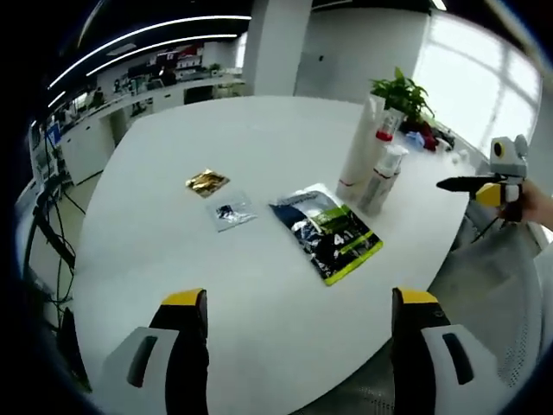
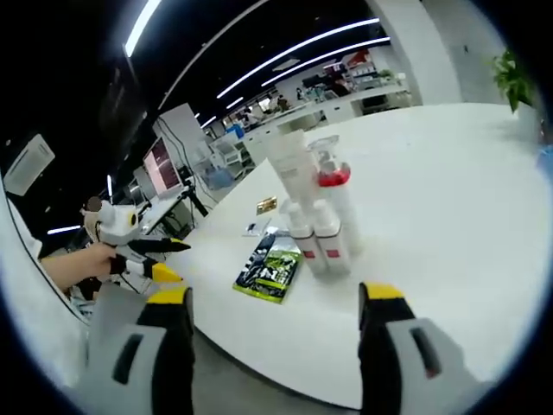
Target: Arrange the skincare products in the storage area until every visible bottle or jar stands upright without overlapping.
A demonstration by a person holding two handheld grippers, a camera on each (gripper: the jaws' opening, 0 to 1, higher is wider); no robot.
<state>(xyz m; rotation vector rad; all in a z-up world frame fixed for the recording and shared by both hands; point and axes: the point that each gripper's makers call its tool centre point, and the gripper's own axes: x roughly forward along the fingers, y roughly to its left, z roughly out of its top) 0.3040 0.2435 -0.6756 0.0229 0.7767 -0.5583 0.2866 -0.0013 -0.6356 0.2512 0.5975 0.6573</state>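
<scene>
Several white skincare containers stand upright in a tight cluster on the white table [image 1: 155,251]: a tall tube [image 1: 360,138], a pump bottle with a red collar [image 1: 385,131] and a small bottle [image 1: 381,180]. The right gripper view shows the tall tube [image 2: 292,166], the pump bottle [image 2: 333,188] and two small bottles [image 2: 301,244] side by side. My left gripper [image 1: 298,304] is open, off the table's near edge, empty. My right gripper [image 2: 272,298] is open too, short of the cluster; it also appears beside the table [image 1: 473,186].
A dark and green pouch [image 1: 328,233], a silver sachet [image 1: 233,213] and a gold packet [image 1: 207,182] lie flat mid-table. A potted plant [image 1: 402,91] stands behind the bottles. A hand holds the left gripper [image 2: 164,258] off the table edge [image 2: 449,216]. Desks and monitors [image 2: 161,164] fill the background.
</scene>
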